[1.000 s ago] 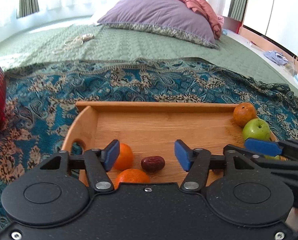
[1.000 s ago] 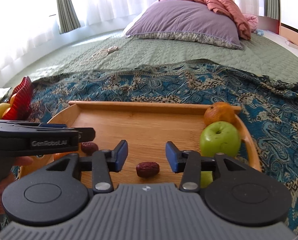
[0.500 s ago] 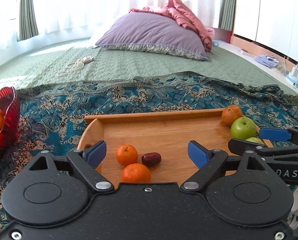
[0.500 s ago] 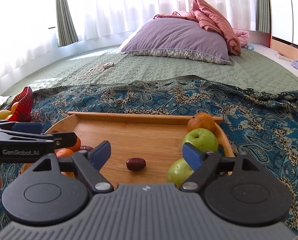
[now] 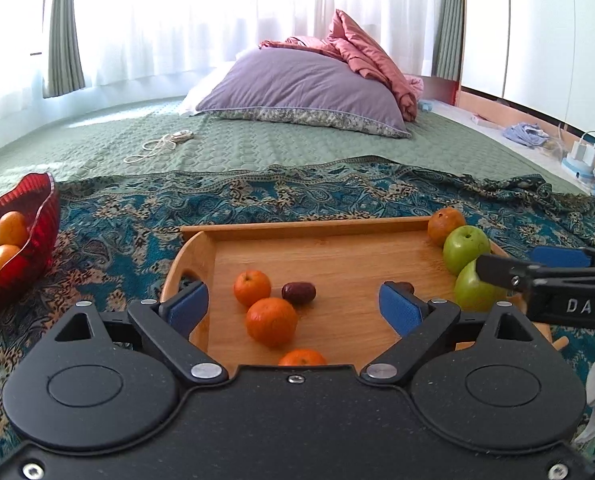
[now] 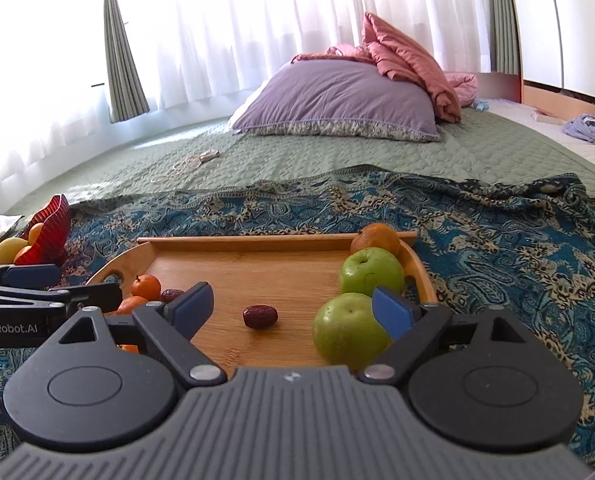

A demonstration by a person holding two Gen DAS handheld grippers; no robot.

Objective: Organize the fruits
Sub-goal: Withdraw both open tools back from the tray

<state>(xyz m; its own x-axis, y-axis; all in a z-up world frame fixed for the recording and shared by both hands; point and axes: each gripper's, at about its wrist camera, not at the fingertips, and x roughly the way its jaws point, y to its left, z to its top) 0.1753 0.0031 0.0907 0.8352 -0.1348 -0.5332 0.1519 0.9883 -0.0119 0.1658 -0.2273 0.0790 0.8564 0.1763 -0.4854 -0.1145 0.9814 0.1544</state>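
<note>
Both grippers are drawing back from the tray (image 5: pixel 193 258), jaws still opening, nothing between them. Left gripper (image 5: pixel 293 308): oranges (image 5: pixel 271 321) lying ahead. Right gripper (image 6: pixel 293 308): apples (image 6: pixel 371 272) grouped right, date (image 6: pixel 260 316) resting mid-tray, seemingly just released.

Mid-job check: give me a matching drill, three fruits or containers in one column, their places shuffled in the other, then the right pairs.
Things:
1. red glass bowl
2. green apples
3. middle date

Places:
A. bare middle of the wooden tray
B. on the patterned cloth, left of the tray
C. along the tray's right edge, below an orange

Pairs: 1-B, 2-C, 3-A
</note>
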